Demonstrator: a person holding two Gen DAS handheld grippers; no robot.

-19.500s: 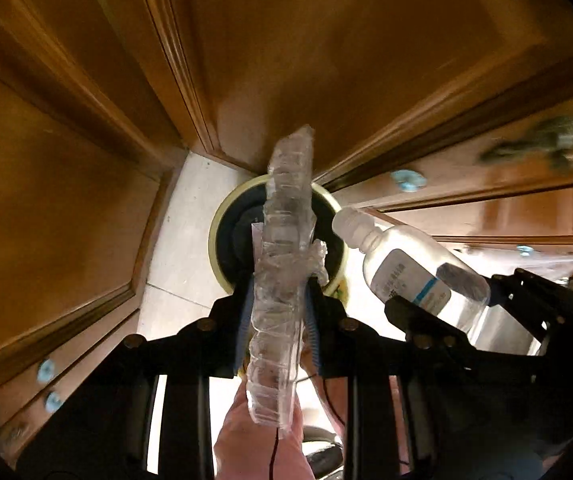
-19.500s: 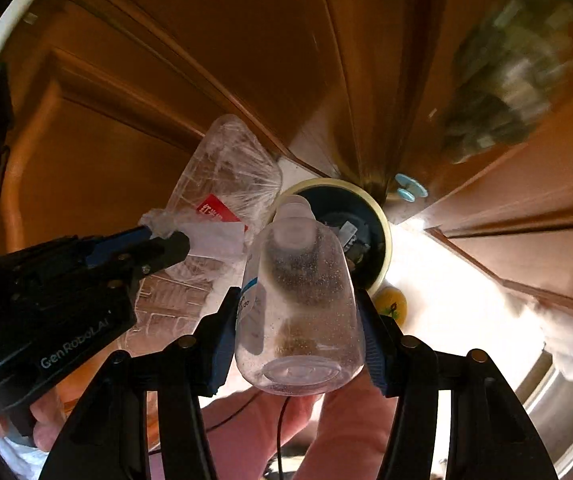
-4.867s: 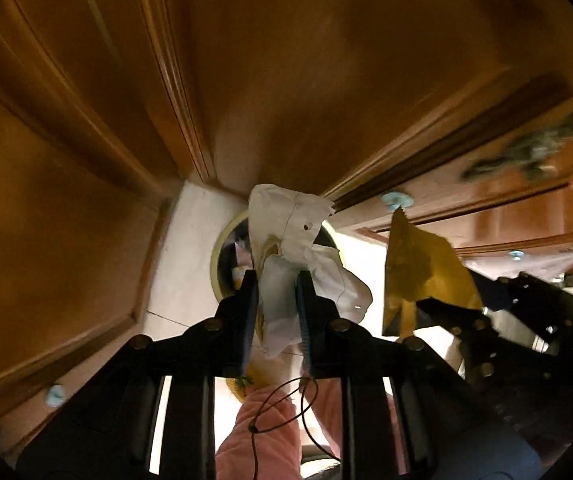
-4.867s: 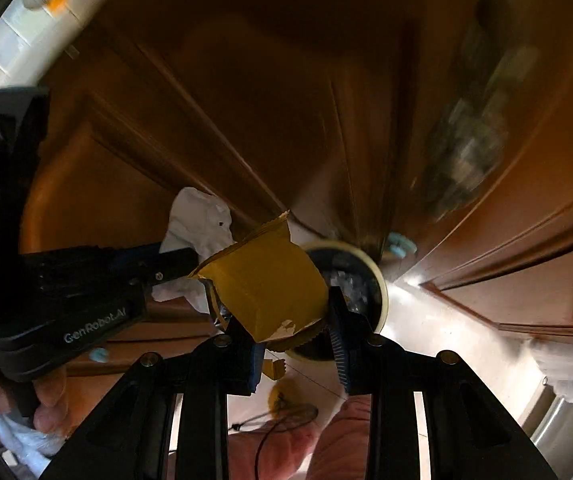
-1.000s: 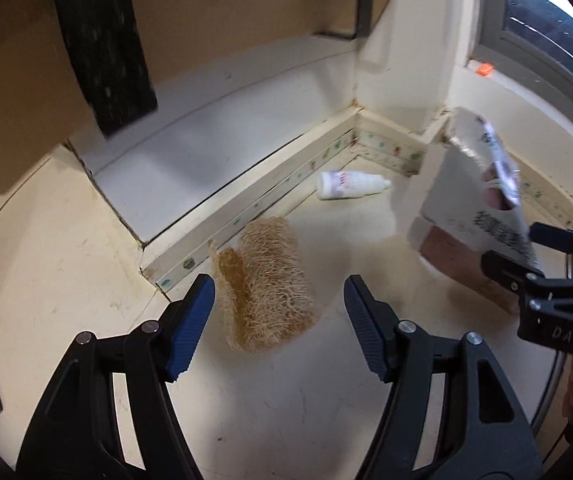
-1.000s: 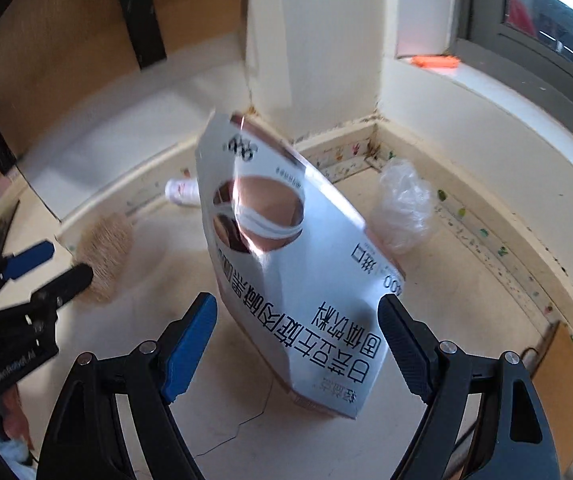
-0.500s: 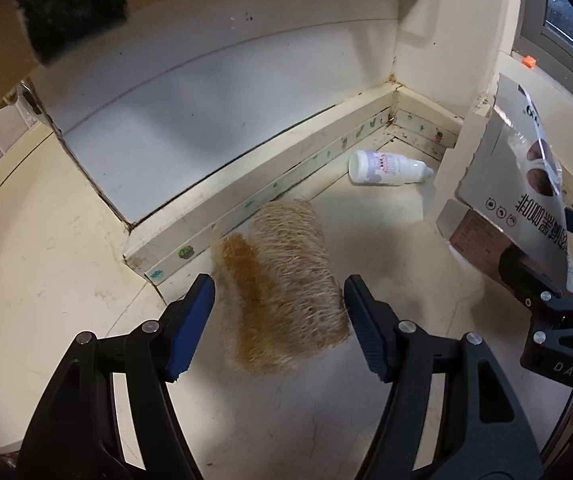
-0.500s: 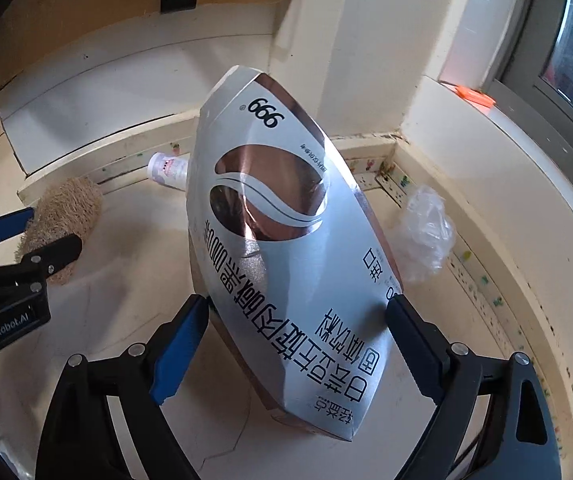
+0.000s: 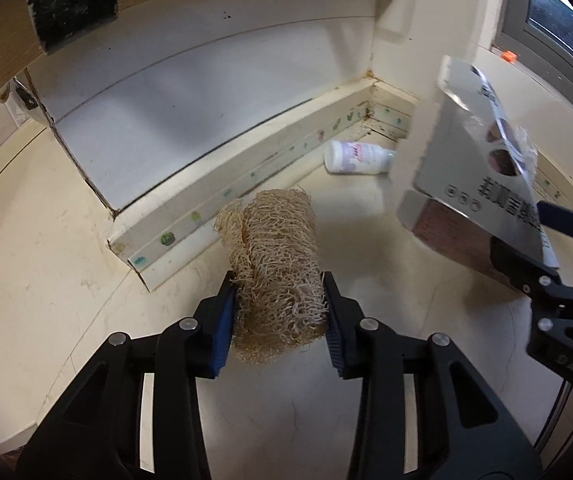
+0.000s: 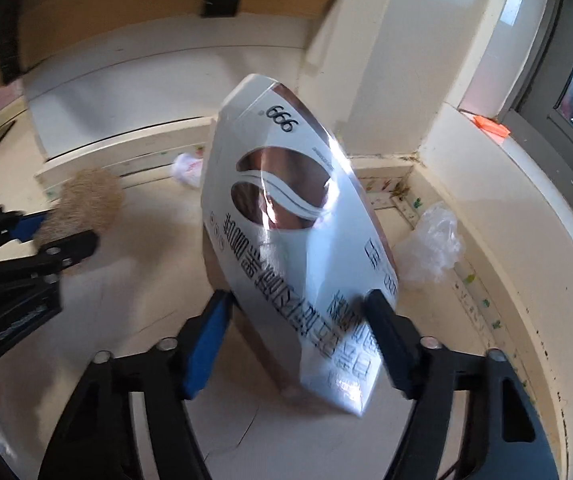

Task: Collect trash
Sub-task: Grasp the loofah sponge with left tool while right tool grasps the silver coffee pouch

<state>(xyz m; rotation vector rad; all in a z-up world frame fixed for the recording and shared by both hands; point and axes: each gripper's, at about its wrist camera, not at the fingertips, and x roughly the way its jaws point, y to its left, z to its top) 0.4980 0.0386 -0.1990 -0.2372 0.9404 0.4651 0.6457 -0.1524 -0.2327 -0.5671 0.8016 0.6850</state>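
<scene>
Straw-coloured loofah (image 9: 280,276) sat pinched in the left gripper (image 9: 278,316), whose jaws had just closed on it; a white bottle (image 9: 356,157) lay behind by the skirting. Right view: right gripper (image 10: 298,332), just narrowed, clasped the silver carton (image 10: 286,216); crumpled plastic (image 10: 432,246) lay nearby.

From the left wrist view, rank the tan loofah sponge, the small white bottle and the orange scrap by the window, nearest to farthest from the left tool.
1. Tan loofah sponge: between the left tool's pads.
2. Small white bottle: lying against the baseboard, ahead and right.
3. Orange scrap: on the window ledge, far upper right.
</scene>
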